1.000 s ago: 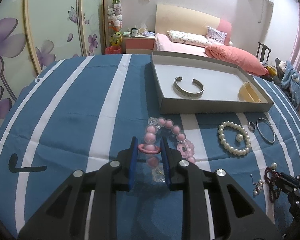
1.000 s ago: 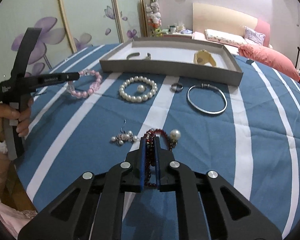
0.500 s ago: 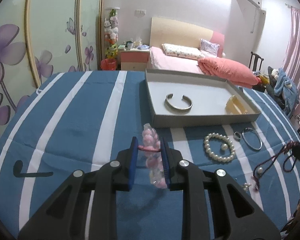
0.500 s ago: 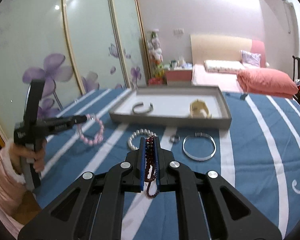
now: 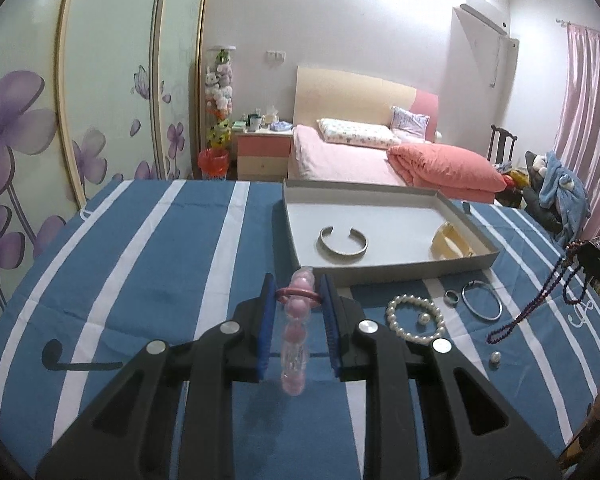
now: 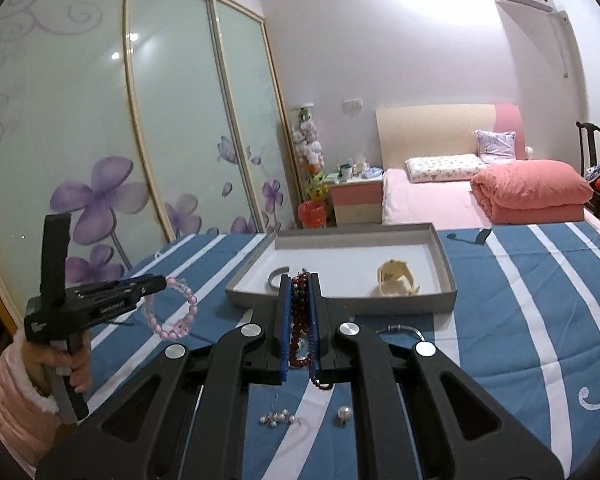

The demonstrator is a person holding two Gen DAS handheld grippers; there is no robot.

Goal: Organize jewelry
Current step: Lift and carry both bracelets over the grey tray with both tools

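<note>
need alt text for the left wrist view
The left gripper holds a pink beaded bracelet hanging above a blue-and-white striped tablecloth. Beyond it, a shallow grey cardboard tray holds a silver cuff bangle; a white pearl bracelet lies outside the tray.

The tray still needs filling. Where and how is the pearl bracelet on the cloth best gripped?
Grip the pearl bracelet from above, pinching one side of its bead ring. It lies flat on the cloth, offering no raised edge, and a loose pearl sits inside the loop.

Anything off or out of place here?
Nothing damaged. Pink bracelet and red beads hang clamped in the grippers; pearl bracelet, bangle and ring lie outside the tray.
</note>
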